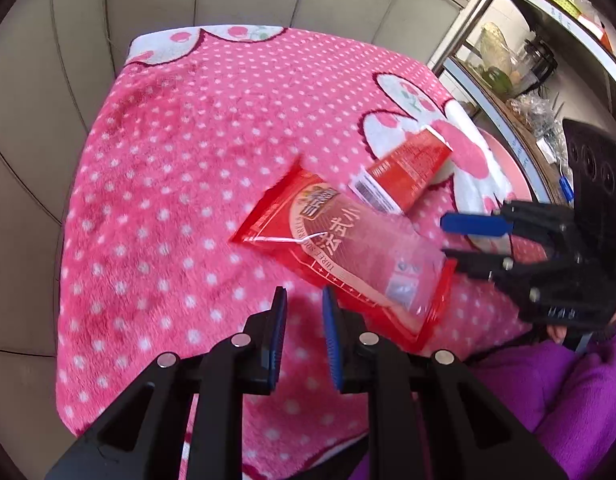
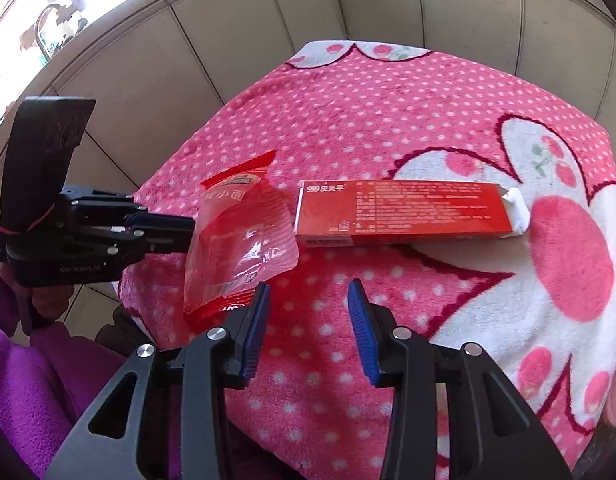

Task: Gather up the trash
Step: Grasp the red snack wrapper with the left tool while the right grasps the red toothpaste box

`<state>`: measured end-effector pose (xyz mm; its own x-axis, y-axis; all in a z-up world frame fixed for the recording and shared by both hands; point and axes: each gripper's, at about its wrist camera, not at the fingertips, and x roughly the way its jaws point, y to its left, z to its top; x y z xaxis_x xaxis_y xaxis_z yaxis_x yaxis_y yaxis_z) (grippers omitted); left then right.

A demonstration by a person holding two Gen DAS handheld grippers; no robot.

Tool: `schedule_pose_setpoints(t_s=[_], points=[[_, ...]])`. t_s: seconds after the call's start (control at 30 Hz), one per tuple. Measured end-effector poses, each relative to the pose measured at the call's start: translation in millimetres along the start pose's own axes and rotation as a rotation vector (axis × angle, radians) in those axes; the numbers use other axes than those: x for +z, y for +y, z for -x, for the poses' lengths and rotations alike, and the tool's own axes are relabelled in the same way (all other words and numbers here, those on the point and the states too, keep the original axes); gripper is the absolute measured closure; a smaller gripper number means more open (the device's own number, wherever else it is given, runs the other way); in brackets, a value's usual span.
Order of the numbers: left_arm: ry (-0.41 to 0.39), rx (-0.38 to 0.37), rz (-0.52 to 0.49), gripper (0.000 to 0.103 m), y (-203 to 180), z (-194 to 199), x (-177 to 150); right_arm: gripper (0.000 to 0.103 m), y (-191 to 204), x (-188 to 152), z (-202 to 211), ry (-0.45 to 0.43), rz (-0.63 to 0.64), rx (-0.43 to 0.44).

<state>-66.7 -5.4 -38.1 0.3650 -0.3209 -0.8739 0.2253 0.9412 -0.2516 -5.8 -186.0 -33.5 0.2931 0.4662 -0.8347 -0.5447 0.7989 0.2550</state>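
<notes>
On the pink dotted blanket (image 1: 156, 184) lay two pieces of trash: a red snack wrapper (image 1: 339, 252) near the front edge and a red box (image 2: 399, 214) just beyond it at about 1 o'clock in the left wrist view. Wrapper was part clear film, crumpled, its near end lifted off the blanket; the box lay flat, long side across the right wrist view, one white end flap open at 3 o'clock. Left gripper (image 1: 304, 328) sat at 6 o'clock of its own view, jaws spread a little with only blanket between them, its right finger touching or nearly touching the wrapper's near edge; it held nothing. Right gripper (image 2: 308, 308) also stood spread and empty, low over the blanket, box ahead at 12 o'clock and well apart, wrapper's corner just beside its left finger. Judgement: both tools were posed for approach, left aimed at the wrapper since that lay on its side, right free for the box. Raised film edge probably offered the easier pinch; thin film may slip or fold. No bin showed in either view.
</notes>
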Motion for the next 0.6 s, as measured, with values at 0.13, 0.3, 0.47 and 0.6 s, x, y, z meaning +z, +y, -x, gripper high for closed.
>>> schedule_pose_setpoints(t_s=[0.13, 0.3, 0.47, 0.6], points=[[-0.054, 0.031, 0.033, 0.086, 12.2, 0.1, 23.4, 0.062, 3.8, 13.9, -11.2, -0.005, 0.011, 0.015], [-0.110, 0.015, 0.126, 0.086, 31.0, 15.9, 38.5, 0.062, -4.0, 19.0, 0.4, -0.048, -0.026, 0.038], [-0.097, -0.099, 0.166, 0.085, 22.0, 28.4, 34.6, 0.062, -30.5, 12.2, 15.4, -0.070, -0.139, 0.053], [-0.053, -0.123, 0.141, 0.080, 2.7, 22.5, 27.6, 0.062, -53.6, 10.7, 13.8, -0.061, -0.248, 0.040]])
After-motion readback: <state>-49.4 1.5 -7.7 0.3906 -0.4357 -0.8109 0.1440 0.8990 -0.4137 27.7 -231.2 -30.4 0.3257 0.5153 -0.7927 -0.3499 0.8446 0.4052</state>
